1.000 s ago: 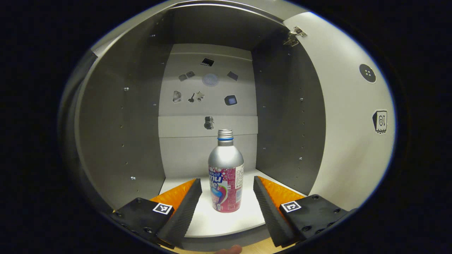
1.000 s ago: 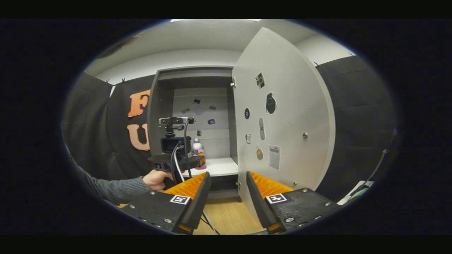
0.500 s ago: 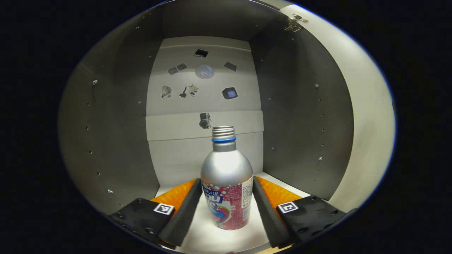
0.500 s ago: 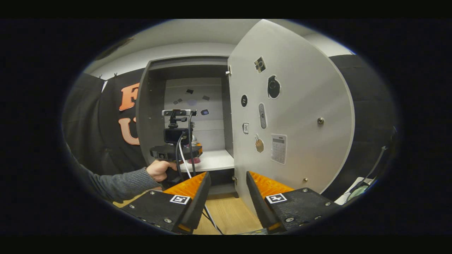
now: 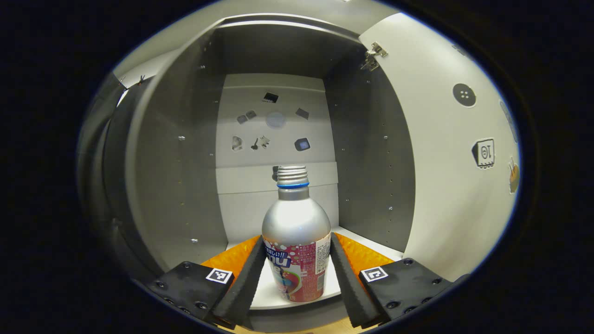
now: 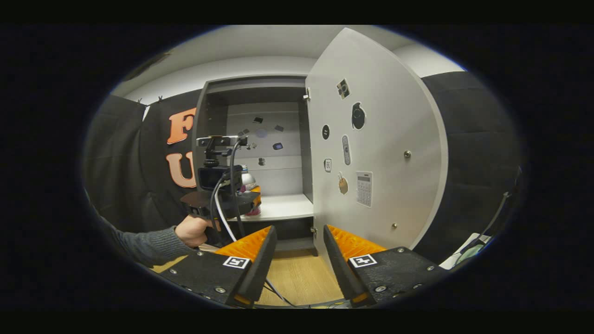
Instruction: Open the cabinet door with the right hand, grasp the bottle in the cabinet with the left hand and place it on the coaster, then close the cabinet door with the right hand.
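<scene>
The bottle (image 5: 297,241) was seen upright at the front edge of the cabinet shelf (image 5: 366,243), its long axis vertical and its screw cap pointing up. The left gripper (image 5: 296,273) was clamped on the bottle's labelled lower body, one pad pressed to each side (the bottle's base appeared slightly raised above the shelf edge). The cabinet door (image 6: 376,139) was swung wide open. The right gripper (image 6: 299,253) was held apart, with nothing between its fingers, in front of the door's lower edge.
</scene>
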Tool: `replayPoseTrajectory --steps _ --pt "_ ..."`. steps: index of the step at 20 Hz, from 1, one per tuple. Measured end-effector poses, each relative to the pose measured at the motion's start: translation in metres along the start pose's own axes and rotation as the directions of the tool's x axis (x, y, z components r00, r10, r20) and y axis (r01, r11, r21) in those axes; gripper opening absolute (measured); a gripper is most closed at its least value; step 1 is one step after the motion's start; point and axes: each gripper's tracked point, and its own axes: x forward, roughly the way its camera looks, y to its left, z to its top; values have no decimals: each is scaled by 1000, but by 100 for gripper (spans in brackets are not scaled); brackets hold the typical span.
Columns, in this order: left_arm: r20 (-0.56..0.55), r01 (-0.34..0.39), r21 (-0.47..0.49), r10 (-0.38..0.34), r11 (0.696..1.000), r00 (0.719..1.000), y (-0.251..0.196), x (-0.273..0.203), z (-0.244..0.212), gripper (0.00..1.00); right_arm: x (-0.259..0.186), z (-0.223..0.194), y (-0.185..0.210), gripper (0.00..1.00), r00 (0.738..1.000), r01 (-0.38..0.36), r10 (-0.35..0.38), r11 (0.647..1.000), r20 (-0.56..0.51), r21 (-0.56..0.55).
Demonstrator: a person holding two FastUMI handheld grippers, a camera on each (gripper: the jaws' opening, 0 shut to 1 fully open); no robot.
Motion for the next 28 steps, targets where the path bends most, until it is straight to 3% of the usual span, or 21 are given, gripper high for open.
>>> replayPoseTrajectory --steps 3,6,11,14,18,21,28 --pt "-16 -31 39 31 999 999 14 -50 -17 86 -12 -10 2 67 999 -32 32 999 -8 14" --pt "-63 -64 50 67 997 996 27 -100 -55 87 -24 -28 5 64 997 -63 64 997 -43 34" --pt "-206 -107 95 124 990 971 45 -178 -157 86 -35 -63 5 64 989 -81 88 995 -120 62" --pt "-302 -132 59 144 989 942 56 -213 -219 86 -39 -87 6 64 979 -86 96 994 -180 64" --pt "-374 -184 47 188 982 908 76 -238 -280 86 -41 -111 11 64 964 -104 115 993 -240 57" --pt "-388 -200 54 205 978 898 87 -248 -309 86 -38 -122 17 64 957 -124 131 991 -260 44" --pt "-425 -221 37 216 975 879 93 -273 -337 86 -41 -149 36 64 930 -161 166 986 -328 43"
